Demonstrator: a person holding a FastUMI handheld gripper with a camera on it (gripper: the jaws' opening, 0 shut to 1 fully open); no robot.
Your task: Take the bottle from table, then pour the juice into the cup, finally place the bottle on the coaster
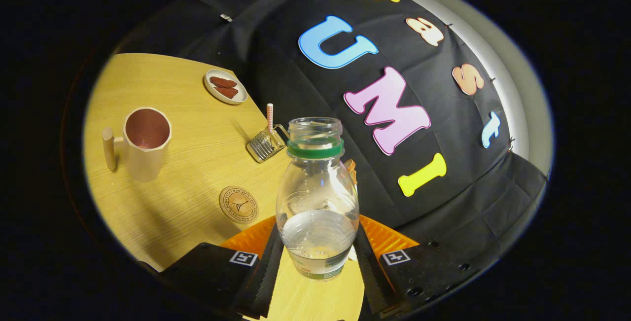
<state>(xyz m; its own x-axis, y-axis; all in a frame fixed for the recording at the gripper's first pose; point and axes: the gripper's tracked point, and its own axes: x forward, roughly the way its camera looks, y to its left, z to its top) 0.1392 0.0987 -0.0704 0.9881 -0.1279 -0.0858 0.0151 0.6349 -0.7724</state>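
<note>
Two fingers (268, 267) of the gripper (318, 262) pressed against the lower sides of the clear bottle (317, 197), clamping it between them above the wooden table (197, 128). It stood upright relative to the fingers, uncapped, with a green ring at its neck and a shallow layer of clear liquid in its lower part. Just beside the fingers on the table lay a round cork coaster (238, 204). Farther off stood a beige cup (144, 143) with a wooden handle. Beyond the bottle's neck sat a small wire rack (266, 144) with a striped stick, and farther still a small plate (225, 87) carrying two dark red pieces.
</note>
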